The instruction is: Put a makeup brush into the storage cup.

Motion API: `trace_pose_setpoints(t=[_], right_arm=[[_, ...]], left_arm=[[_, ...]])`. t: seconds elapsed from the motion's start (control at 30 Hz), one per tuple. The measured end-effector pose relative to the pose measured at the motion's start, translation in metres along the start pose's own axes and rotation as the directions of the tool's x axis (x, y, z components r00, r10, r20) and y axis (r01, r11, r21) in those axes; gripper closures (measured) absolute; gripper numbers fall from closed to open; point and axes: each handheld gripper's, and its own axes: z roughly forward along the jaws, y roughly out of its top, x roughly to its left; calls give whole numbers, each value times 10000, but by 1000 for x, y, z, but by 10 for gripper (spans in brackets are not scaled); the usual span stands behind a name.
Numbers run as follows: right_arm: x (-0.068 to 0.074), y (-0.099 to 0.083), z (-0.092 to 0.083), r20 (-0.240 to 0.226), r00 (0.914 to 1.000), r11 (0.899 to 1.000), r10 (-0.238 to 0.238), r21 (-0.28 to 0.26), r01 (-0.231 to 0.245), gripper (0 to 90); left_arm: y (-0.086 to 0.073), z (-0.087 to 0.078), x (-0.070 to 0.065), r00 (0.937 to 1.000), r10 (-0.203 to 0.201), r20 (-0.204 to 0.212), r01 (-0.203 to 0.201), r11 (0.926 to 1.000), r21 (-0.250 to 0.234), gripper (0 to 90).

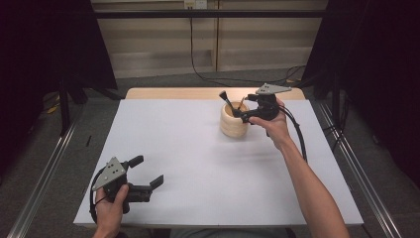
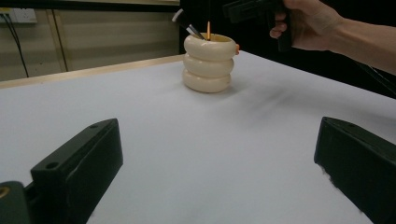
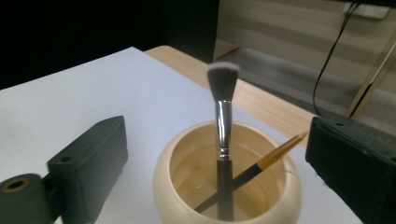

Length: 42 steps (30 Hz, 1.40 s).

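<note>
A cream ribbed pot [image 1: 234, 120] stands at the back right of the white table [image 1: 188, 168]. In it lean a makeup brush [image 3: 223, 135] with a black handle and dark bristles, and a thin brush [image 3: 275, 154] with an orange end. My right gripper [image 1: 243, 106] hovers just right of and above the pot's rim. In the right gripper view it [image 3: 217, 130] is open, with jaws wide on either side of the pot [image 3: 226, 186] and touching neither brush. My left gripper [image 1: 147, 170] rests open at the near left, nothing between its jaws [image 2: 219, 128].
A bare wooden strip [image 1: 173, 93] runs along the table's far edge. Metal rails [image 1: 44, 173] flank the table on both sides, and dark curtains hang beyond them. A black cable [image 1: 299, 139] trails from the right gripper along the forearm.
</note>
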Motion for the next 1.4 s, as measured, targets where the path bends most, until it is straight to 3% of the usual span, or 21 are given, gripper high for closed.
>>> trace_pose_setpoints(t=[0.1,0.2,0.33,0.47,0.63,0.77,1.07,1.33,1.4], right_arm=[[0,-5,-6,-52,9999,9999,107,32,-107,0],[1,-9,-9,63,9999,9999,141,39,-142,18],[1,-14,-17,80,9982,9981,593,-155,-592,20],[4,-19,-25,383,9978,9985,546,12,-546,31],[8,-19,-37,242,9980,9981,591,-190,-586,29],[9,-22,-45,689,9968,9992,401,-75,-397,40],[12,-32,-65,964,9930,9975,685,-232,-665,41],[22,-41,-82,1310,9898,9980,569,-334,-529,38],[24,-40,-86,1457,9888,9994,311,-211,-284,38]], left_arm=[[0,-1,-1,10000,-26,-10,26,10000,7,12],[0,-1,-1,10000,25,-10,-25,10000,-14,12],[-2,-5,-1,10000,-26,-80,26,10000,-40,12],[0,-7,-3,9999,21,-101,-23,9999,-150,12],[0,-7,-3,9999,43,-95,-45,9999,-138,12],[0,-7,-2,9999,48,-100,-49,9999,-131,12],[0,-9,-3,9998,41,-216,-45,9998,-186,12],[0,-9,-3,9997,17,-230,-21,9998,-177,13],[0,-9,-3,9998,54,-209,-57,9999,-148,12]])
